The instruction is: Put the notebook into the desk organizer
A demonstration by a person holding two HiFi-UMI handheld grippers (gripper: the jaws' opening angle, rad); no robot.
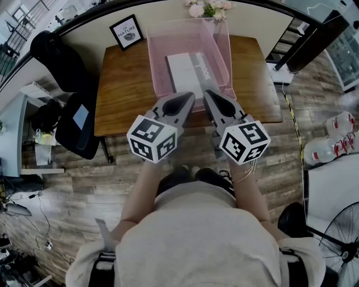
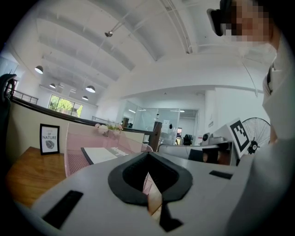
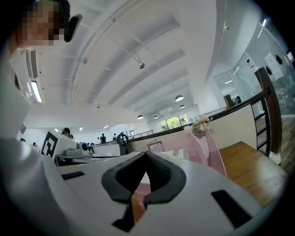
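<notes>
So the notebook (image 1: 188,73) is lying flat inside the pink see-through desk organizer (image 1: 156,61), which sits toward the back middle of the wooden bench (image 1: 120,95). The notebook is white with a dark strip of print along its right side. Both tongs hover side by side just off the organizer's near edge, tips pointing at it. The left tongs (image 1: 187,98) are pressed together with nothing between them, and their own view shows the black pads meeting at the tip with only bench and pink mesh visible behind. The right tongs (image 1: 210,96) are the same, fully closed and empty. Neither one touches the organizer or the notebook as far as I can tell. Other stuff around: 1 framed print (image 1: 125,32) leaning at the bench's back left corner, some pink flowers (image 1: 208,8) behind the organizer, a black chair (image 1: 78,126) left of the bench, and a floor fan (image 1: 343,246) off at the lower right on the wood floor.
</notes>
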